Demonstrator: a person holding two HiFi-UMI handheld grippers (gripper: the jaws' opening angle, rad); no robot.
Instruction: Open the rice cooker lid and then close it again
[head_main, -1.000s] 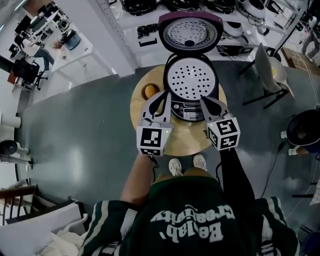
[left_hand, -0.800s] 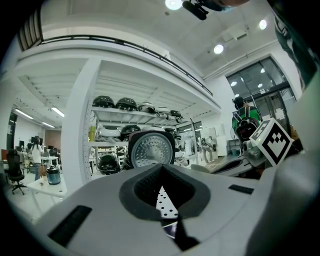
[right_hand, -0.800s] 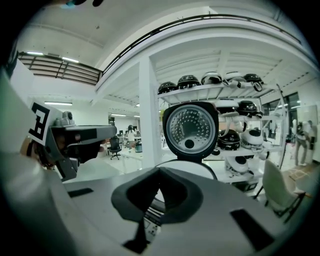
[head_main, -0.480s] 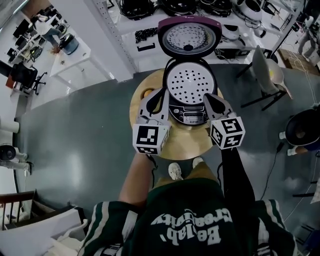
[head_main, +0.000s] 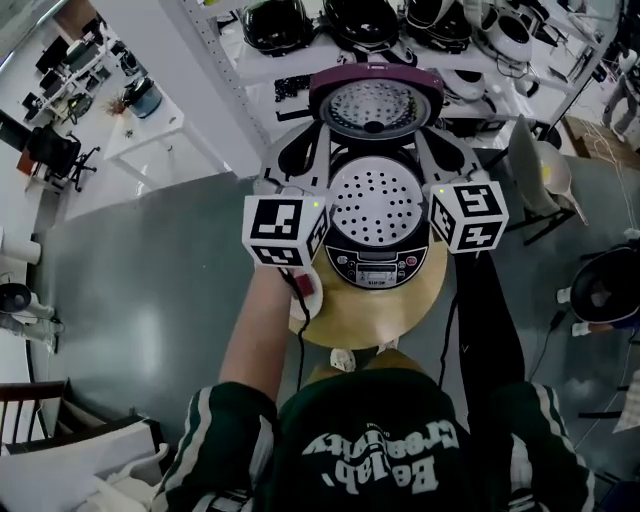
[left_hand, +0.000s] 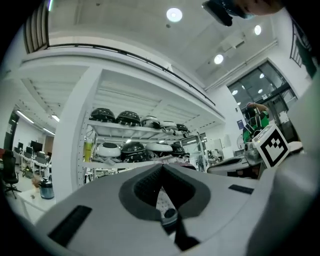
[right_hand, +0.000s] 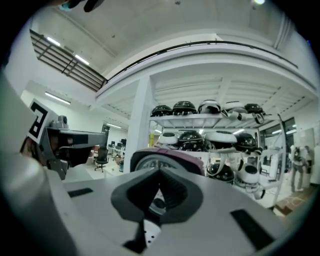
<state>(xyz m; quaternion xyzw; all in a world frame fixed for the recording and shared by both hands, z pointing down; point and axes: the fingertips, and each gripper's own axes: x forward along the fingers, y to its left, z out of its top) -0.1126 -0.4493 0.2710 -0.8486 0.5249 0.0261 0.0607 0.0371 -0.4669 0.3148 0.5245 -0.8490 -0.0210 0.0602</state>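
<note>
On table (head_main: 400, 310) — rice cooker lid (head_main: 375, 100) upright, facing person | left gripper (left_hand: 161, 167), right gripper (right_hand: 159, 171): jaws closed, empty

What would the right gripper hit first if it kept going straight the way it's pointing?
Most likely the raised rice cooker lid: its purple rim sits right beyond the shut tips of the right gripper, dead ahead. How near it is can't be judged.

white print on the person's dark shirt (head_main: 380, 455), below the rice cooker (head_main: 378, 205), reads upside down, roughly "be.lab" and a word starting "crea". the small brand mark on the rice cooker's front panel (head_main: 378, 266) is too small to read.
</note>
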